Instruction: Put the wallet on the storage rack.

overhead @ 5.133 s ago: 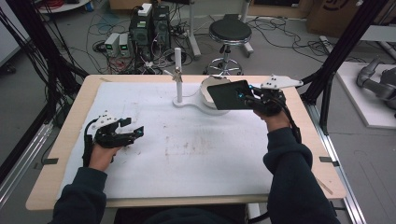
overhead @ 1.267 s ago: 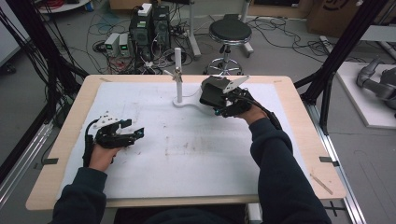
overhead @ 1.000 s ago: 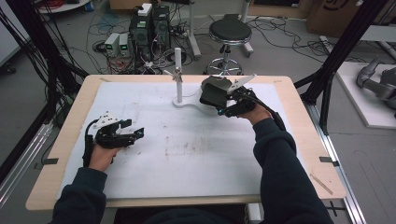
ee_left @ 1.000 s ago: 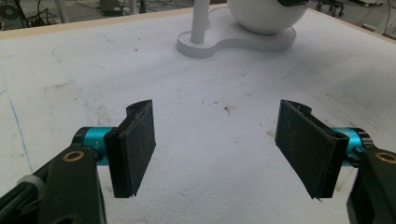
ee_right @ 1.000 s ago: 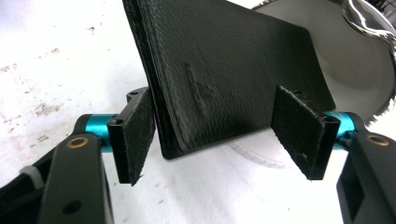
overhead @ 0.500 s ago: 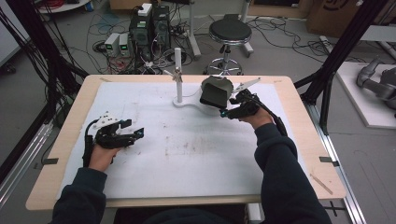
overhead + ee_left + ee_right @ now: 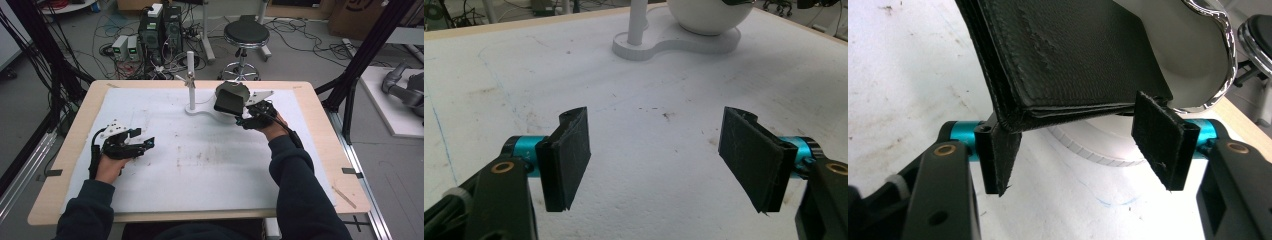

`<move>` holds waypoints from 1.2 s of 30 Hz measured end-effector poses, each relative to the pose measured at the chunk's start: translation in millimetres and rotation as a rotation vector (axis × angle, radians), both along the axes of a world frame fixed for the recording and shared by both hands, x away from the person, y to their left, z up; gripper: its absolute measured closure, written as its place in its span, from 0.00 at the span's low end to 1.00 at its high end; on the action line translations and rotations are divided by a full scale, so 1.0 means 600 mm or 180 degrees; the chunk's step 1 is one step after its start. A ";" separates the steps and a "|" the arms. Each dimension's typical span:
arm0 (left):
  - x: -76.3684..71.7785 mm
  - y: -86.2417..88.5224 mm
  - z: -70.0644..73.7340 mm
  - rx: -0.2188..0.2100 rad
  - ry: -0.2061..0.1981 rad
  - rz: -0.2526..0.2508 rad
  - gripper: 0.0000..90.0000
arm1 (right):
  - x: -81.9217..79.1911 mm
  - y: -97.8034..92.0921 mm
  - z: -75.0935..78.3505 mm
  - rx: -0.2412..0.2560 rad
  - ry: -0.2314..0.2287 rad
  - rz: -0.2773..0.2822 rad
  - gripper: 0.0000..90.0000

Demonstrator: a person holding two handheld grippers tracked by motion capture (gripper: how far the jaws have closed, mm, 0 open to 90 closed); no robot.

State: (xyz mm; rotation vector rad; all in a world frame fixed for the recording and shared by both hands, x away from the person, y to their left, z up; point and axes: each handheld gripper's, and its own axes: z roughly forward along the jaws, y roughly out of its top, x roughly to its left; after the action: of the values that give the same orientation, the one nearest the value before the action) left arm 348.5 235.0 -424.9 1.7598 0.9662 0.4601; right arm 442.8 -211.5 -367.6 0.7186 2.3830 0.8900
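A black leather wallet [image 7: 231, 98] lies tilted on a white bowl [image 7: 1188, 60] at the back of the table, right of a white upright post [image 7: 190, 80] on a flat white base [image 7: 205, 111]. My right gripper [image 7: 248, 114] is just right of the wallet, jaws apart. In the right gripper view the wallet [image 7: 1073, 55] hangs over the open right gripper [image 7: 1080, 145], its lower edge close to both pads. My left gripper [image 7: 142, 144] rests open at the table's left. In the left gripper view the left gripper [image 7: 659, 155] holds nothing and faces the post [image 7: 638, 22] and bowl [image 7: 709, 17].
A white mat [image 7: 200, 170] covers the wooden table [image 7: 325, 150]. Beyond the far edge stand a black stool [image 7: 245, 35], computer boxes [image 7: 160, 25] and many floor cables. Black frame posts [image 7: 365, 55] rise at the right.
The right gripper carried the wallet left onto the bowl, then opened and drew back to the right while the wallet stayed put. The left gripper has not moved.
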 end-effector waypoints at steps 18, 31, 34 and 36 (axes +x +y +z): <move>0.000 0.000 0.000 -0.0004 0.0006 0.0000 0.32 | 0.005 -0.032 0.015 0.0117 -0.0125 -0.0264 0.39; 0.000 0.000 0.000 0.0003 0.0003 0.0002 0.32 | 0.000 -0.042 0.022 0.0215 -0.0112 -0.0312 0.39; 0.000 0.000 0.000 -0.0005 -0.0003 0.0000 0.32 | -0.004 -0.043 0.026 0.0281 -0.0104 -0.0274 0.37; 0.000 0.001 0.000 -0.0003 -0.0006 -0.0001 0.32 | -0.010 -0.046 0.031 0.0322 -0.0112 -0.0269 0.34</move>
State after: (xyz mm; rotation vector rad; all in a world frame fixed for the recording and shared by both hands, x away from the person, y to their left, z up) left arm 348.3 235.7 -424.7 1.7584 0.9649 0.4611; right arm 436.7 -239.1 -348.8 0.8295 2.2723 0.9847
